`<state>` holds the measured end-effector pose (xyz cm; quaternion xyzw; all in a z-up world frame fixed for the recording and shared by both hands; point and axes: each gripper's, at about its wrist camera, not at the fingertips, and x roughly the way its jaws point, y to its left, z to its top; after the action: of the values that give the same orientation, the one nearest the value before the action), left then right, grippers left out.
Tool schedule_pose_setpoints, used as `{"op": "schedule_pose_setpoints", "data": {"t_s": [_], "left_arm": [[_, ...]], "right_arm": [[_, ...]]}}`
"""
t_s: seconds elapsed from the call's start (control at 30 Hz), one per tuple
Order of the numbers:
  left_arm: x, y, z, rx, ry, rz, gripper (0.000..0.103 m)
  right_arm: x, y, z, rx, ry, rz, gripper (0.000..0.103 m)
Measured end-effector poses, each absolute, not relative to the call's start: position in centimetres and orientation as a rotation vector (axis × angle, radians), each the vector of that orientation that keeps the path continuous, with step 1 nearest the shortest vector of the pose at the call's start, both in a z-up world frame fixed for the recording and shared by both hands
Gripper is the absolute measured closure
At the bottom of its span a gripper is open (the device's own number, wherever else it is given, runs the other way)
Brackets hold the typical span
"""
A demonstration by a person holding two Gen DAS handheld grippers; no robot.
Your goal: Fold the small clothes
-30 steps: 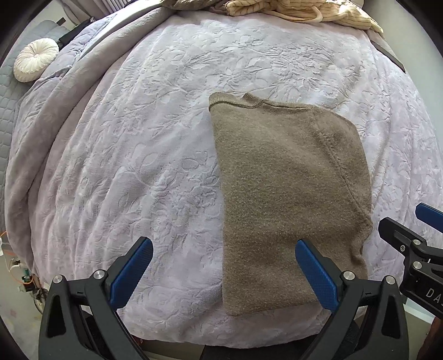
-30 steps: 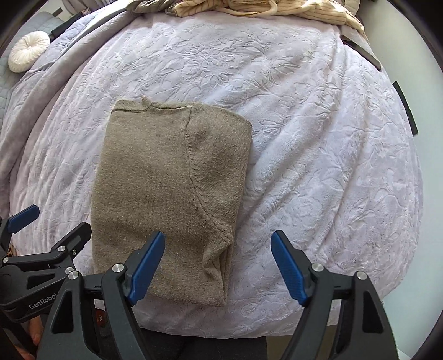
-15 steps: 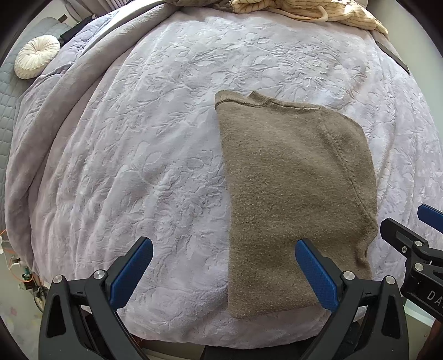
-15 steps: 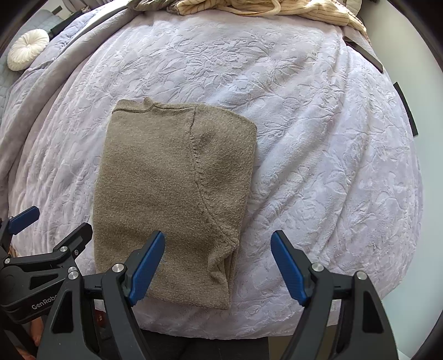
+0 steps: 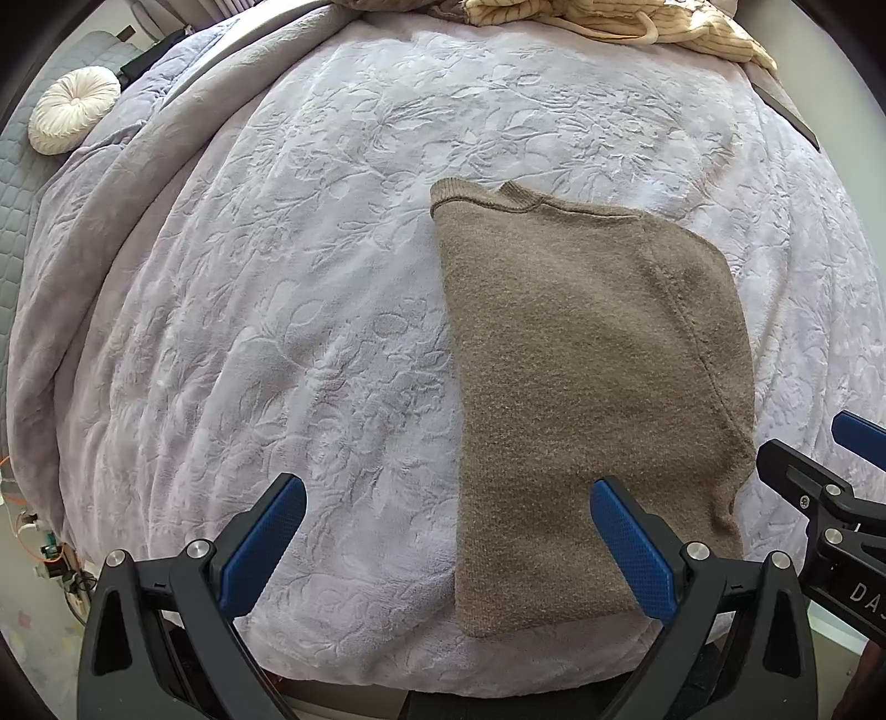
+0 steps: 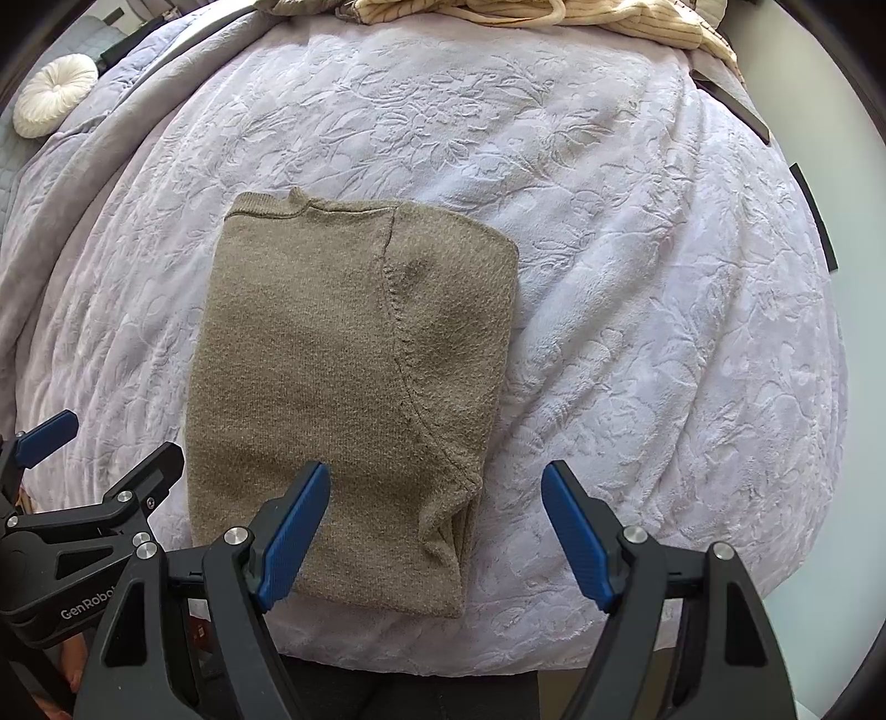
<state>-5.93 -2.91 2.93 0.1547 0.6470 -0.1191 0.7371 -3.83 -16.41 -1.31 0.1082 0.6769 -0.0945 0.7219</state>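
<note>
A tan knitted sweater (image 5: 587, 387) lies folded lengthwise on the pale lilac bedspread (image 5: 277, 310), its collar at the far end and its hem near the bed's front edge. It also shows in the right wrist view (image 6: 343, 387). My left gripper (image 5: 443, 543) is open and empty, hovering above the hem's left corner. My right gripper (image 6: 437, 531) is open and empty above the hem's right corner, where the folded layers gape. Each gripper shows at the edge of the other's view.
A pile of cream striped clothes (image 5: 620, 22) lies at the far end of the bed. A round white cushion (image 5: 72, 116) sits far left on a grey quilt. The bed's front edge (image 6: 498, 653) is just below the grippers.
Both grippers have drifted slightly; the sweater sits a little further right in the left view and closer in the right view. Jaws stay open. The sweater has not moved.
</note>
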Motion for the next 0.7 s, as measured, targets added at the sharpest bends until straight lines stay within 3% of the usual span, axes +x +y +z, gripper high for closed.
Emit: {"op": "schedule_pose_setpoints", "data": {"t_s": [0.7], "left_arm": [[-5.88, -2.84, 2.92, 0.333, 1.421, -0.269, 0.000]], "right_arm": [[-3.53, -16.25, -1.26, 0.227, 1.501, -0.203, 0.022]]}}
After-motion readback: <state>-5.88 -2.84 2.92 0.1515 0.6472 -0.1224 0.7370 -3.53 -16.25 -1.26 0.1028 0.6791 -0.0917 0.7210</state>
